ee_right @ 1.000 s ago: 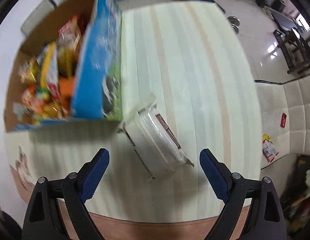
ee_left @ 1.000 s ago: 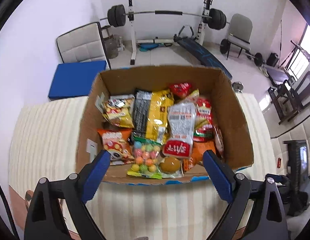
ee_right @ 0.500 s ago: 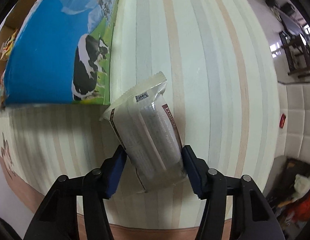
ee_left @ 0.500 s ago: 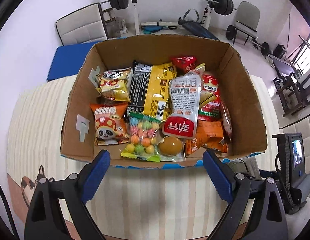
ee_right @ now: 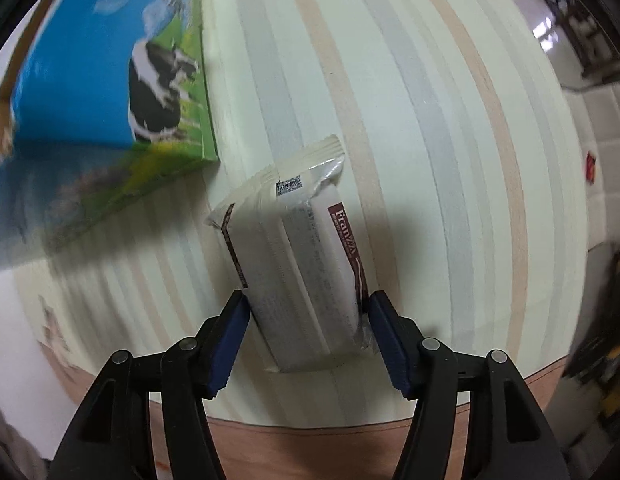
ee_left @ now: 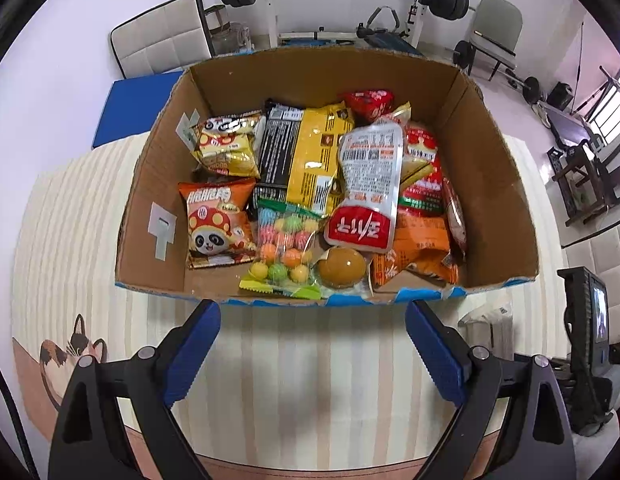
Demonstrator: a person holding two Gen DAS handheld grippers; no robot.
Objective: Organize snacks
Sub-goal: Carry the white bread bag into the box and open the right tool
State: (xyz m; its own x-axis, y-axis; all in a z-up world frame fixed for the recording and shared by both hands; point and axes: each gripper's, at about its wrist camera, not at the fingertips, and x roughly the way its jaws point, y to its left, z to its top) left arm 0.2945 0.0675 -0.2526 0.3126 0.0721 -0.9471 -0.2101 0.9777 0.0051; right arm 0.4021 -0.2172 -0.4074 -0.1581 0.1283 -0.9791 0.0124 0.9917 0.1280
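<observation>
Right gripper clasps the white wafer packet on the striped tablecloth; its jaws have just been easing slightly apart; the packet's long axis runs away from the gripper, beside the cardboard box; left gripper hangs open, empty, farther off.

Your striped table carries the cardboard snack box at ten o'clock and a white wafer packet just beside its corner.
</observation>
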